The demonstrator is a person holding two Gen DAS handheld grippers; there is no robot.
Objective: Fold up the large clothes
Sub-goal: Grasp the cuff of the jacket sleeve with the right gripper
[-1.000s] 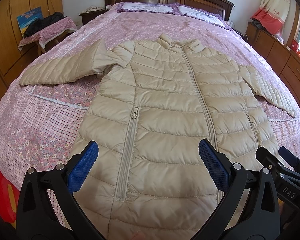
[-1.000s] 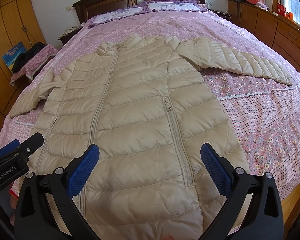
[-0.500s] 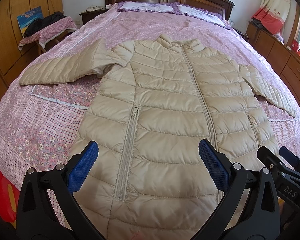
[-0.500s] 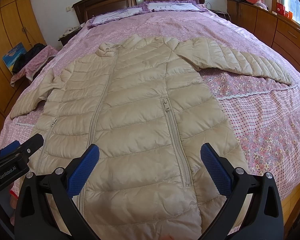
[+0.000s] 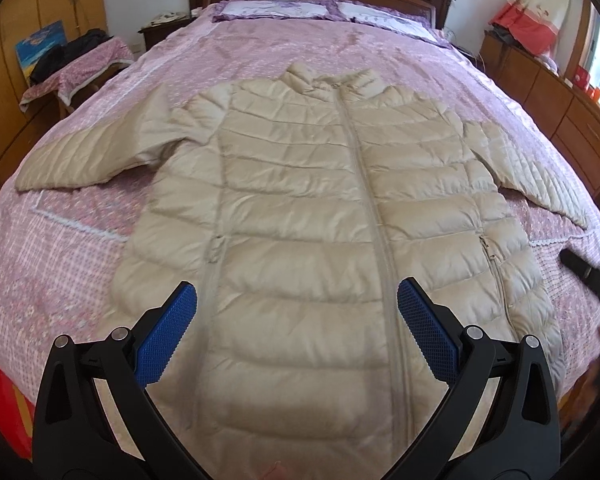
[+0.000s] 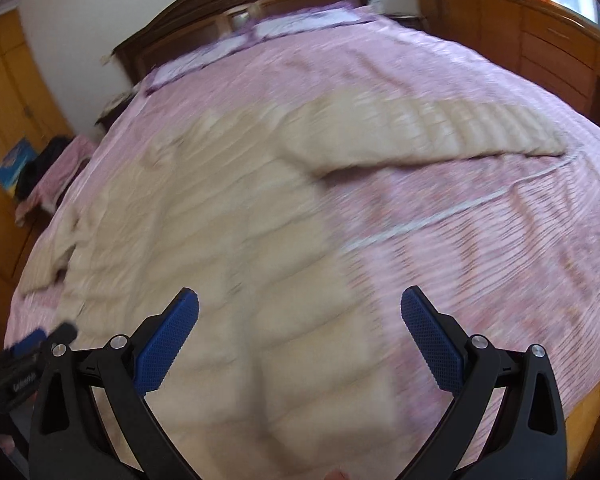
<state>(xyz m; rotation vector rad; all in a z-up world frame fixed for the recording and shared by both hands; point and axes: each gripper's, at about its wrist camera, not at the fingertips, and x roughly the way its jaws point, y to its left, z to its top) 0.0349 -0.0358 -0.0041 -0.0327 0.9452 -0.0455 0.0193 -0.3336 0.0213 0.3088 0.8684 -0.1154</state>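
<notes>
Opening step: the coat lies flat and unfolded, both tools free.

Left wrist view: the beige quilted coat (image 5: 320, 216) is spread front-up, zipped, on the pink bedspread (image 5: 80, 248), sleeves out to either side; the left gripper (image 5: 297, 322) hovers over the hem, jaws wide apart, holding nothing. Right wrist view: heavily blurred, the right gripper (image 6: 299, 326), likewise spread and empty, sits above the hem's right edge. The next move likely calls for reaching a sleeve (image 6: 440, 128) and pinching it to fold inward.
</notes>
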